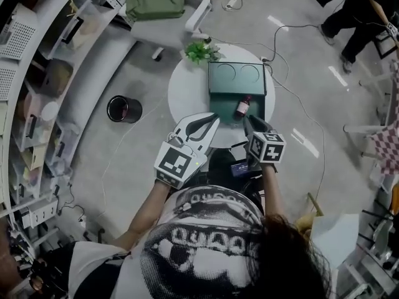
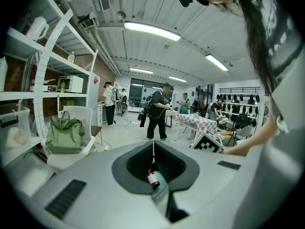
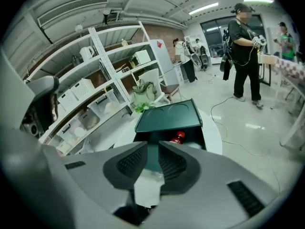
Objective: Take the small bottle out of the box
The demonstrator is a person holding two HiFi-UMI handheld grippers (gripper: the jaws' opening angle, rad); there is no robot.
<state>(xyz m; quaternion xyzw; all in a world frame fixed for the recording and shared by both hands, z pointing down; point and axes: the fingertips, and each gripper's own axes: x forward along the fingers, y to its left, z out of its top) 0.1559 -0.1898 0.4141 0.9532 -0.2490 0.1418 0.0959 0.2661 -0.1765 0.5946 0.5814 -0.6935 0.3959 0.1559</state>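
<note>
Round table (image 1: 187,95), box (image 1: 240,78) at right edge

Right gripper (image 3: 152,150): its jaws stand a narrow gap apart, with nothing between the ribbed dark pads.
Box (image 3: 148,138): dark green, open, on the desk just beyond the jaw tips.
Lid (image 3: 167,113): tilted back behind the box, with two round recesses on its inner face.
Small bottle (image 3: 177,137): lies inside the box toward its right side; only its red cap end shows above the right jaw.
Desk (image 3: 213,130): round and white.
Plant (image 3: 140,107): green leaves just behind the lid's left corner.
Chair (image 3: 155,87): white, past the desk, carrying a green bag (image 3: 142,93).
Shelves (image 3: 90,89): white racks at left, holding bins and appliances.
Person (image 3: 243,46): stands in dark clothes on the floor at right.
</note>
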